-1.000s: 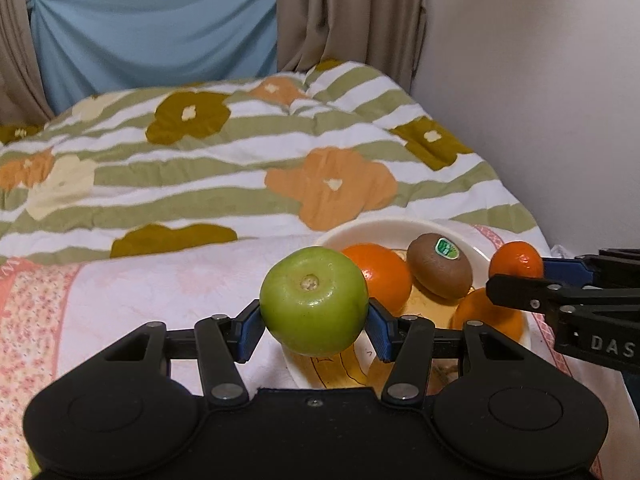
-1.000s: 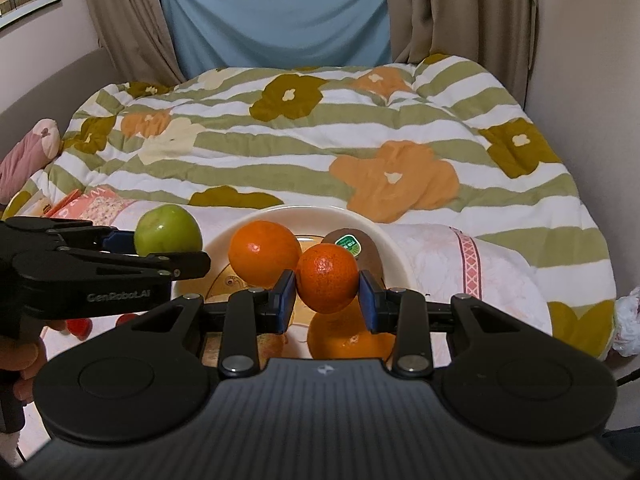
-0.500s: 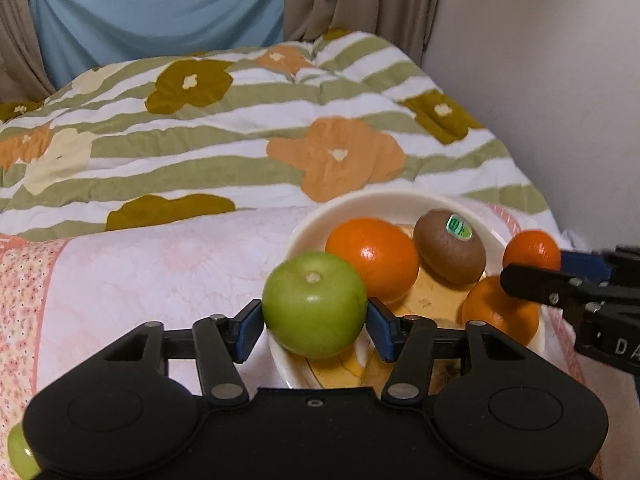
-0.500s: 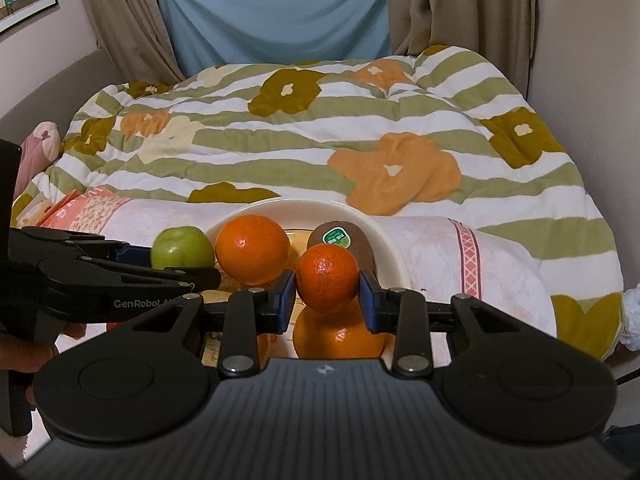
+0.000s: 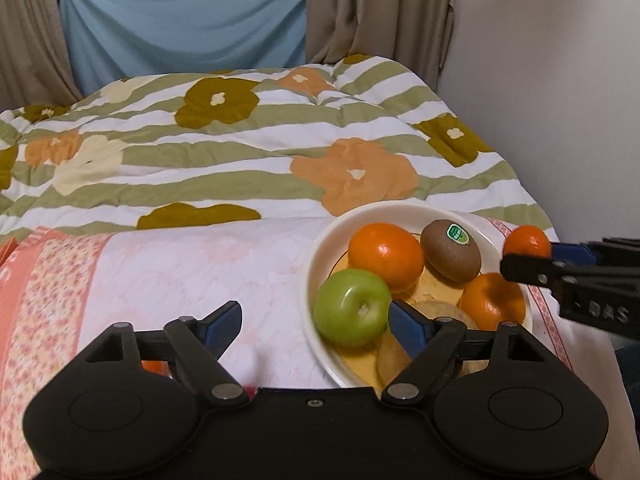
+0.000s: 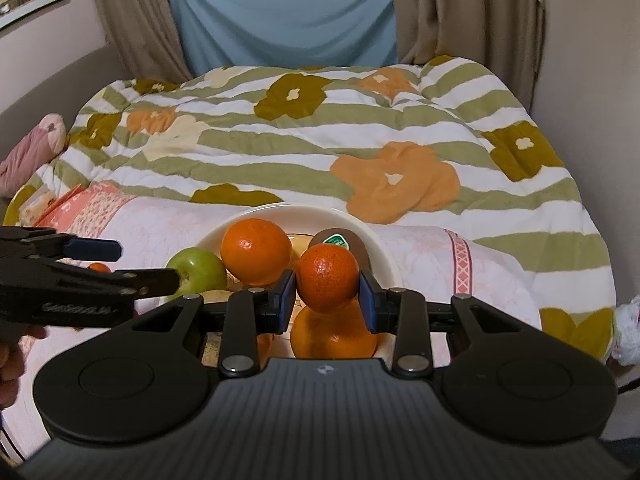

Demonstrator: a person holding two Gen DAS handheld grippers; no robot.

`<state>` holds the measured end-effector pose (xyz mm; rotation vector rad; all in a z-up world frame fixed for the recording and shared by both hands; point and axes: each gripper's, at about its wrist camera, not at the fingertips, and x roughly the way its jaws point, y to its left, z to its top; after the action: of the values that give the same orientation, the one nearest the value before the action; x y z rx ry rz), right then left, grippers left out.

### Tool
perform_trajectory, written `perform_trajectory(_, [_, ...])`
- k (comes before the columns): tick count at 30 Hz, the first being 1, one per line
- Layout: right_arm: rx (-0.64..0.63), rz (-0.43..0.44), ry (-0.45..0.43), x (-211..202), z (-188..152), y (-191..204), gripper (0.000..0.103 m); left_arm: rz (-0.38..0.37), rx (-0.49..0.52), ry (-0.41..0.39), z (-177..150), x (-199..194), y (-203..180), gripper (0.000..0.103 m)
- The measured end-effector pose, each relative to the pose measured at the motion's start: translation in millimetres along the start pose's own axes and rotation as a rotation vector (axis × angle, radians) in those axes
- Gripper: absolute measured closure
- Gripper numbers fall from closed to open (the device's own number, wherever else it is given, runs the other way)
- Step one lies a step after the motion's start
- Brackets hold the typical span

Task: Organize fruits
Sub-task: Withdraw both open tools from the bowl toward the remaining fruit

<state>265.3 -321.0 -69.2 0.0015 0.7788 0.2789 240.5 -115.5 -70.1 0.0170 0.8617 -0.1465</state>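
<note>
The green apple (image 5: 352, 307) lies in the cream plate (image 5: 316, 248) at its near left rim. My left gripper (image 5: 316, 324) is opening: the apple rests loose against the right pad, far from the left one. The plate also holds a large orange (image 5: 386, 254), a kiwi (image 5: 450, 250) with a sticker and a second orange (image 5: 492, 300). My right gripper (image 6: 327, 292) is shut on a small mandarin (image 6: 327, 278) just above the plate (image 6: 384, 256), over the second orange (image 6: 332, 336). The right wrist view also shows the apple (image 6: 198, 272) beside the left gripper (image 6: 132, 264).
The plate sits on a pink floral cloth (image 5: 180, 272) on a bed with a striped flower quilt (image 5: 280, 152). A wall (image 5: 560, 100) runs close on the right. A small orange fruit (image 5: 154, 366) lies on the cloth under the left gripper. A hand (image 6: 12, 360) shows at far left.
The left jaws have spread and let go of the green apple, which now lies in the plate. The left gripper drew back and to the left. The right gripper kept still with its mandarin.
</note>
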Motion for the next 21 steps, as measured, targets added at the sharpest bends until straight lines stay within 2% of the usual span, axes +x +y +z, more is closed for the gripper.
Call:
perform_trajectory(13, [-0.007, 0.057, 0.053, 45, 2, 14, 0.054, 0.055, -0.029, 0.004, -20, -12, 9, 0.019])
perform_trajectory(21, [-0.054, 0.061, 0.042, 50, -3, 18, 0.052, 0.059, -0.008, 0.009, -28, -10, 4, 0.019])
